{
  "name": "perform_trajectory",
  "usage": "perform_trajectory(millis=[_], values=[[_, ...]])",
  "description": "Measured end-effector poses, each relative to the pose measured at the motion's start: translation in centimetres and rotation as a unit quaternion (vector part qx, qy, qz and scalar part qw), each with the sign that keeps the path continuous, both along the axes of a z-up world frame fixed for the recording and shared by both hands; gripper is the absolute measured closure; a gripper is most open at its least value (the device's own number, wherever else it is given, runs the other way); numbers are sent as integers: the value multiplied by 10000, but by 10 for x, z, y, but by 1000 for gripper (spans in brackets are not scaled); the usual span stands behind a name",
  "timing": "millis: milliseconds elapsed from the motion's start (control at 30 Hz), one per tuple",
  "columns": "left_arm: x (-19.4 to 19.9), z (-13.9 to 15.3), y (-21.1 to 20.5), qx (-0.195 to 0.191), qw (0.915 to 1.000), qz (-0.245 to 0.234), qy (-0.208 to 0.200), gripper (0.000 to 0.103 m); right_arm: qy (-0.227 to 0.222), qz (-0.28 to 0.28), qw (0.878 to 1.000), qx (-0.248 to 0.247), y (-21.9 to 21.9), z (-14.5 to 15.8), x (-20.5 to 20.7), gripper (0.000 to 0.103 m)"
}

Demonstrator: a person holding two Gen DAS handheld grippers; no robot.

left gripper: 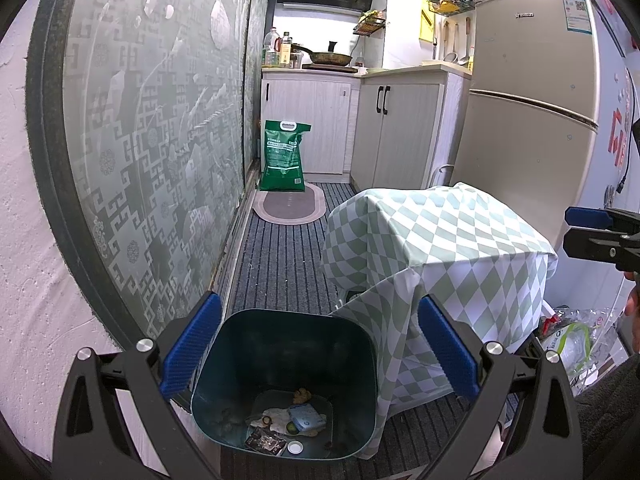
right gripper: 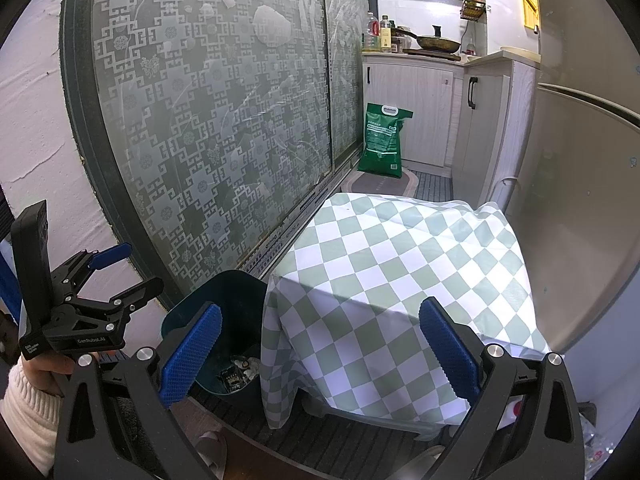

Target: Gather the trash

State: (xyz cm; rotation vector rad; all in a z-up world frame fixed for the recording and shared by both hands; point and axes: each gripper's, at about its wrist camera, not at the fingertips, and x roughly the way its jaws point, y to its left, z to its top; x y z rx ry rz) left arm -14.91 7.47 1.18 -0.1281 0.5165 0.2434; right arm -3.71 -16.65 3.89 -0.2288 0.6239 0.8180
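Observation:
A dark green trash bin [left gripper: 240, 344] stands on the striped floor mat beside the checkered-cloth table [left gripper: 440, 232]. Trash [left gripper: 288, 420] lies at its bottom: wrappers, a bottle cap, a small blue-white packet. My left gripper [left gripper: 320, 356] is open and empty, hovering above the bin's mouth. My right gripper [right gripper: 320, 356] is open and empty over the near edge of the table [right gripper: 400, 264]. The bin [right gripper: 232, 296] shows at its left, with the left gripper [right gripper: 120, 276] beyond. The right gripper's fingertips [left gripper: 588, 218] show at the right edge of the left view.
A patterned glass sliding door [left gripper: 160, 120] runs along the left. A green rice bag [left gripper: 282, 156] stands on an oval mat by white cabinets [left gripper: 392, 128]. A fridge [left gripper: 532, 112] is at the right. A clear plastic bag [left gripper: 576, 340] lies beside the table.

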Motion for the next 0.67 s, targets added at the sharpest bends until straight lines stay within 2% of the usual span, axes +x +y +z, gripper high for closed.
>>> perform_trajectory(millis=[667], values=[[0, -1, -2, -16, 10000, -23, 18, 3, -1, 0, 10000, -3, 1, 1, 0, 3]])
